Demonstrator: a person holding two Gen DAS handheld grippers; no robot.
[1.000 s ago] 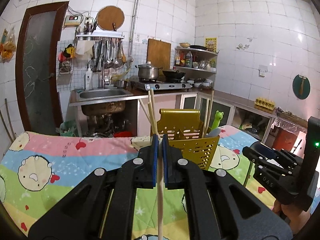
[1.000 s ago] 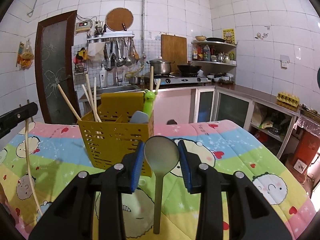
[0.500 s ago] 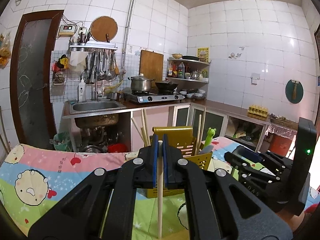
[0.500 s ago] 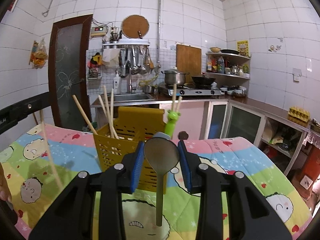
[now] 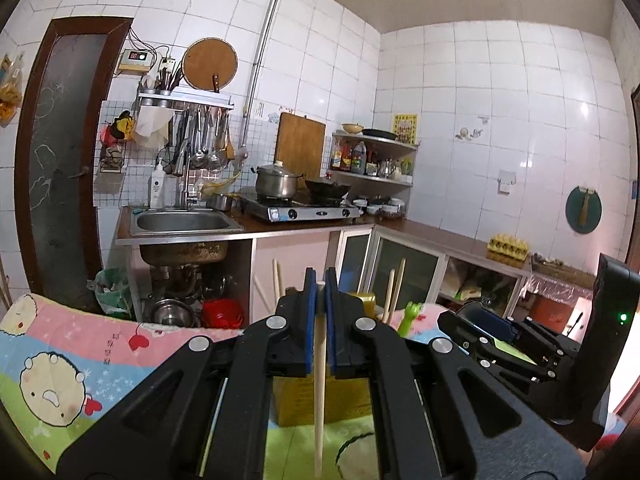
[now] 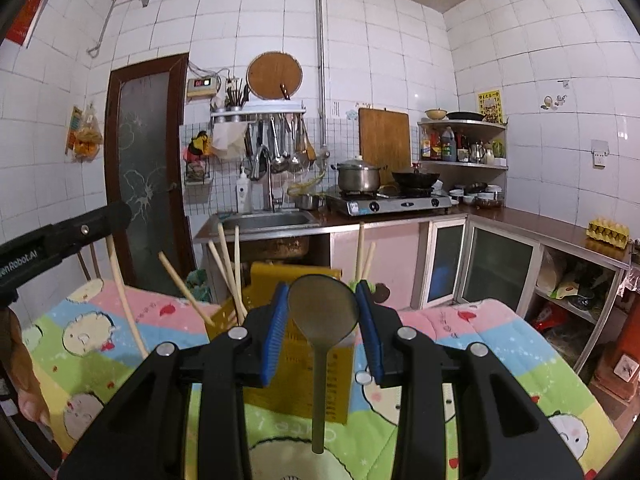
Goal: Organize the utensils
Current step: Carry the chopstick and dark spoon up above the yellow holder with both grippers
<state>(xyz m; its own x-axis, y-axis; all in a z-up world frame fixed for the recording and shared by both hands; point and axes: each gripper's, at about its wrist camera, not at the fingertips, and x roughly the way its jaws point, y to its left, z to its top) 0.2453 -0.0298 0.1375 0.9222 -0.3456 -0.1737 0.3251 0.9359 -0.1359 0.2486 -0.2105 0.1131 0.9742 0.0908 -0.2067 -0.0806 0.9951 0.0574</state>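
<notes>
My left gripper (image 5: 319,280) is shut on a pale wooden chopstick (image 5: 319,392) that hangs down between the blue pads. My right gripper (image 6: 322,292) is shut on the bowl of a grey-green spoon (image 6: 322,312), whose handle points down. A yellow perforated utensil holder (image 6: 298,376) stands on the cartoon-print cloth (image 6: 460,364) just beyond both grippers, holding several chopsticks (image 6: 228,268) and a green frog-topped utensil (image 5: 410,314). In the left wrist view the holder (image 5: 320,400) is mostly hidden behind my fingers, and the right gripper (image 5: 476,332) shows at the right. The left gripper's chopstick (image 6: 122,296) also appears at the left of the right wrist view.
Behind the table are a steel sink (image 5: 182,222), a gas stove with pot and wok (image 5: 298,208), glass-front cabinets (image 6: 496,268), a dark door (image 6: 146,168) and a corner shelf of bottles (image 6: 460,148). A person's hand (image 6: 24,380) shows at the left edge.
Both grippers have risen with their loads, so the holder and cloth sit lower in both views and more wall and ceiling show. Grips are unchanged.
</notes>
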